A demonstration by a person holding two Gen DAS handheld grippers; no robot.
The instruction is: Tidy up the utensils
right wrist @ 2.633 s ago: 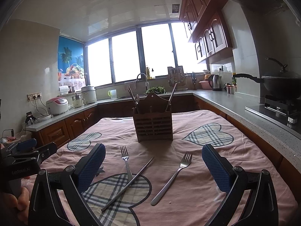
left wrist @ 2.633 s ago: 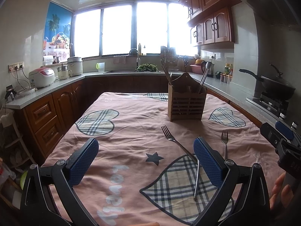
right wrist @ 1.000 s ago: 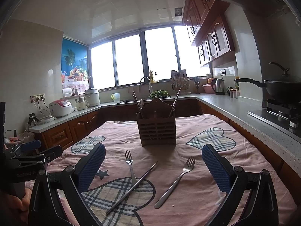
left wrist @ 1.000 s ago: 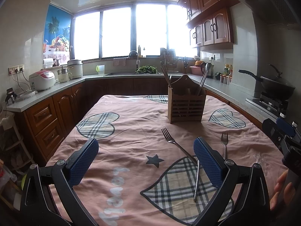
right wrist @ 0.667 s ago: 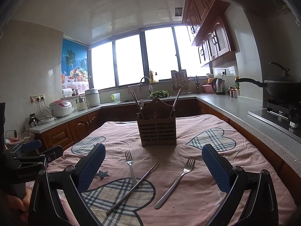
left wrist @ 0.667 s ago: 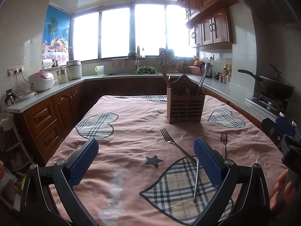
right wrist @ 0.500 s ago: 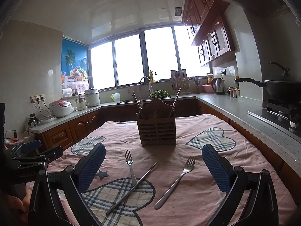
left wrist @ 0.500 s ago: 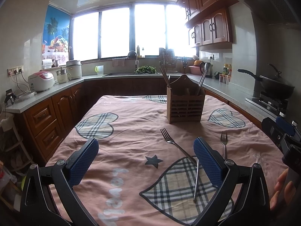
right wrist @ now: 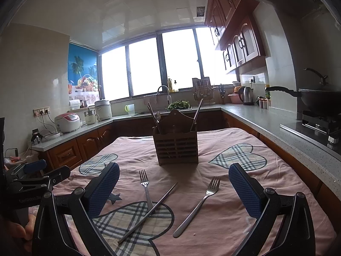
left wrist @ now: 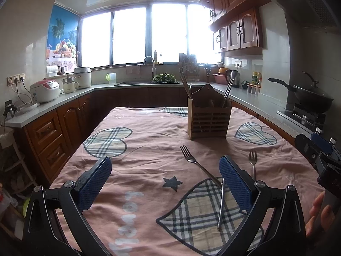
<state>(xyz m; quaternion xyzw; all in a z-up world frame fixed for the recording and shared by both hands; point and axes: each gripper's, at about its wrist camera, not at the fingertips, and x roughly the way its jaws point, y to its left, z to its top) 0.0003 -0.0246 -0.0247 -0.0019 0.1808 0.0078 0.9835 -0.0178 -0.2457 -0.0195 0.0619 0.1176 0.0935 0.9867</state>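
A wooden slatted utensil holder (left wrist: 209,120) (right wrist: 176,146) stands upright mid-table with a few utensils sticking out of it. In front of it on the pink cloth lie a left fork (right wrist: 145,188) (left wrist: 192,160), a metal chopstick (right wrist: 149,211) (left wrist: 221,200) crossing its handle, and a right fork (right wrist: 199,204) (left wrist: 252,160). My left gripper (left wrist: 165,181) hovers open over the near cloth, left of the cutlery. My right gripper (right wrist: 173,188) hangs open above the forks and chopstick, holding nothing. Each gripper shows at the edge of the other's view.
The table is covered by a pink cloth (left wrist: 149,140) with plaid hearts. Wooden cabinets and a grey counter (right wrist: 283,123) ring the table, bearing a rice cooker (left wrist: 44,90), a kettle (right wrist: 247,96) and a wok (right wrist: 319,101) on a stove at the right. A hand shows at each view's edge.
Both views have shifted only slightly; the cutlery and holder lie where they were. Both grippers stay open.
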